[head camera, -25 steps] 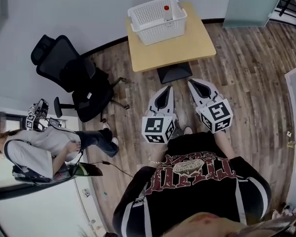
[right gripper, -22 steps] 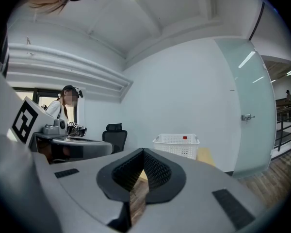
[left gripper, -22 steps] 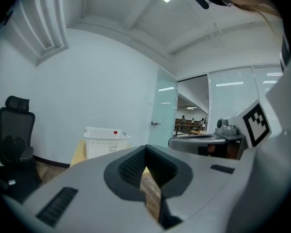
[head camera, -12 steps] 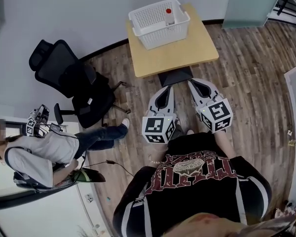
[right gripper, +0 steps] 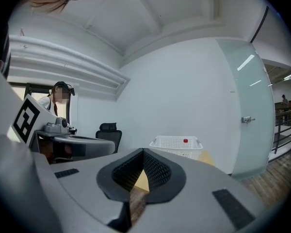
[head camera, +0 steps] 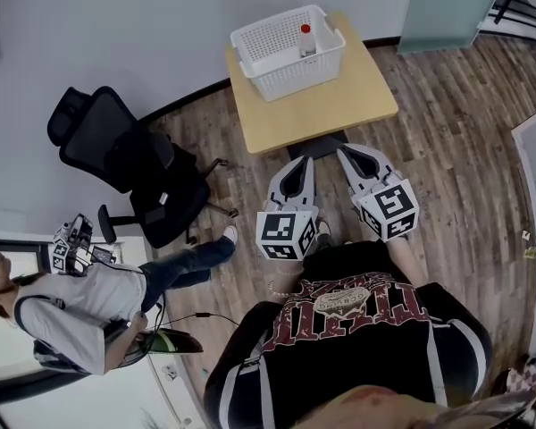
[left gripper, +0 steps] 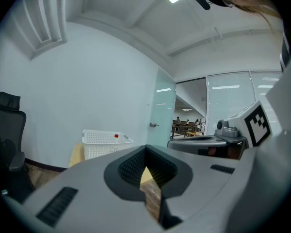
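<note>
The white basket (head camera: 290, 77) sits at the far end of the counter (head camera: 326, 105). A small bottle with a red cap (head camera: 305, 37) stands upright inside it, toward its right side.

I have both grippers on the near side of the counter, side by side over the wooden floor (head camera: 456, 123) and pointing at it. Neither touches anything. The left gripper (head camera: 302, 161) hangs just short of the near edge, and its jaws are closed tip to tip on nothing. In its own view, the small wedge between the pads shows only a corner of the counter and floor planks. The right gripper (head camera: 344, 150) is the same, with jaws together and empty, and the basket and red cap lie ahead of it beyond the counter's near edge.

I judge this to be the approach, since nothing is gripped and the basket is well apart from both grippers. A reach would call for carrying them forward across the counter and parting the jaws before they arrive. The bottle is narrow and walled in by the basket, so I would come at it from above rather than from the side.

Left of the counter stands a black office chair (head camera: 134, 164). Farther to the near left, another person (head camera: 80, 307) is moving about. Behind the counter to the right is a frosted glass door (head camera: 451, 7).
</note>
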Demonstrator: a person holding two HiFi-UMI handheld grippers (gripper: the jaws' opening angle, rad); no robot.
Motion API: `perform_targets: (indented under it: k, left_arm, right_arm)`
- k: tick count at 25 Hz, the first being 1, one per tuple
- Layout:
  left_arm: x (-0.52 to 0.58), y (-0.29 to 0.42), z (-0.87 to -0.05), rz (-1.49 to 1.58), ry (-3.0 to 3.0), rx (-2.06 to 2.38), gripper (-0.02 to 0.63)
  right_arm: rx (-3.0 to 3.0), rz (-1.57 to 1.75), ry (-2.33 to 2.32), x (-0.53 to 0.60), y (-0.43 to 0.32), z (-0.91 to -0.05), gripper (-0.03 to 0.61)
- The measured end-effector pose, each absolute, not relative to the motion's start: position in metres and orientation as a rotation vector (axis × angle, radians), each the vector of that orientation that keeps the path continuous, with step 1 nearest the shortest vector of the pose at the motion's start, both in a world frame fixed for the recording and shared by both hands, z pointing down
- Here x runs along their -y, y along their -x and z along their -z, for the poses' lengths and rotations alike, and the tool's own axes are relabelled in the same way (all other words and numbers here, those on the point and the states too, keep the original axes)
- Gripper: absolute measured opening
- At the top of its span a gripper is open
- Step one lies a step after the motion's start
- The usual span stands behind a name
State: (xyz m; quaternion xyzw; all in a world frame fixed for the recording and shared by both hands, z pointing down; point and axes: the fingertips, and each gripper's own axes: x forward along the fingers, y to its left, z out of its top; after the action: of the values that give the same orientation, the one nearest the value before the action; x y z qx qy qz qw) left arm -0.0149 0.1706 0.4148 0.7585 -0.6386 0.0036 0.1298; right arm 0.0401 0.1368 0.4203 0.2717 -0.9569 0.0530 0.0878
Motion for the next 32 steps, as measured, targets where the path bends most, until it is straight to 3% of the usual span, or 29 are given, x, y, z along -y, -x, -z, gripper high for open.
perform_targets:
  k: [32]
  left_arm:
    - [-0.115,0.062,-0.421,-0.069,-2.309,1.742,0.032]
  right_arm:
    - [2.807,-0.174,-0.991,-0.088,0.000,-0.422,0.017]
